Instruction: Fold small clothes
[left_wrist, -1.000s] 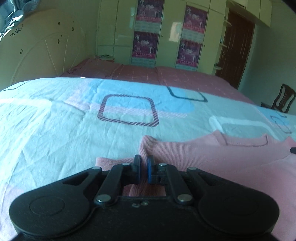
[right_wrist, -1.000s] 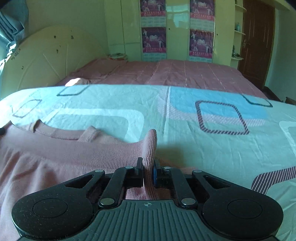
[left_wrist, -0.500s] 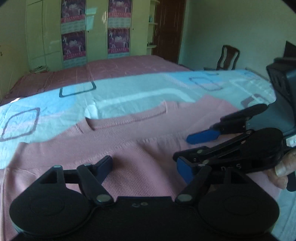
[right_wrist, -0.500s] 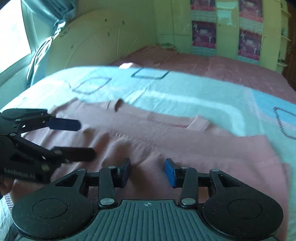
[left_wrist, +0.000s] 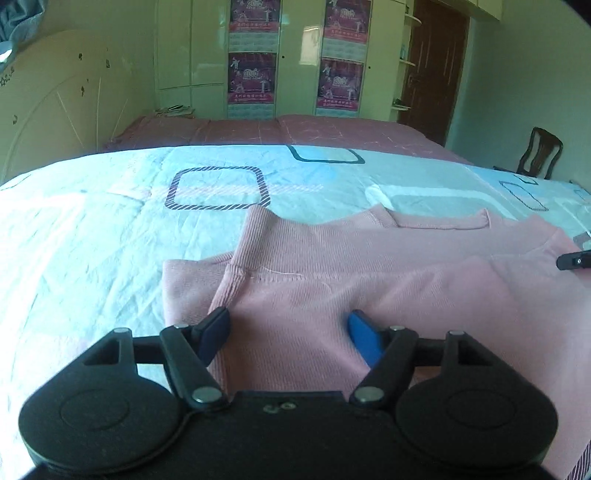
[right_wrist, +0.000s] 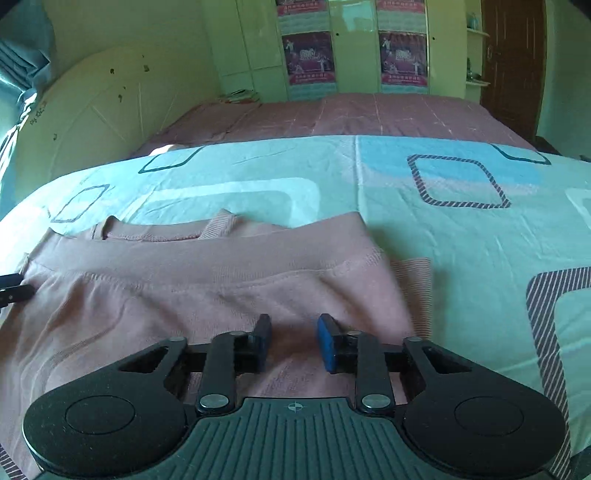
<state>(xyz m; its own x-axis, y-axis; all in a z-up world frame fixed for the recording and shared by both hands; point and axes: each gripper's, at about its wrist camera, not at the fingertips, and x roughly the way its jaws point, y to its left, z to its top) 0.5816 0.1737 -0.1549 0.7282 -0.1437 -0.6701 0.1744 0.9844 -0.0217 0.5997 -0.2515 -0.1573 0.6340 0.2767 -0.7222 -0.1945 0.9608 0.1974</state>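
Pink sweater (left_wrist: 369, 280) lay spread on the bed's patterned sheet (left_wrist: 92, 229), both sleeves folded in across the body and the neckline toward the far side. The left claw (left_wrist: 288, 328) hung over its near left part, jaws standing wide with nothing gripped. The right claw (right_wrist: 293, 339) hung over the near right part (its tip just showed at the edge of the left wrist view); its jaws had just been closing to a narrow gap, with cloth below them, not pinched. Beyond stood a cream headboard (right_wrist: 92, 110), a wardrobe with posters (left_wrist: 251, 74) and a chair (left_wrist: 539, 151).
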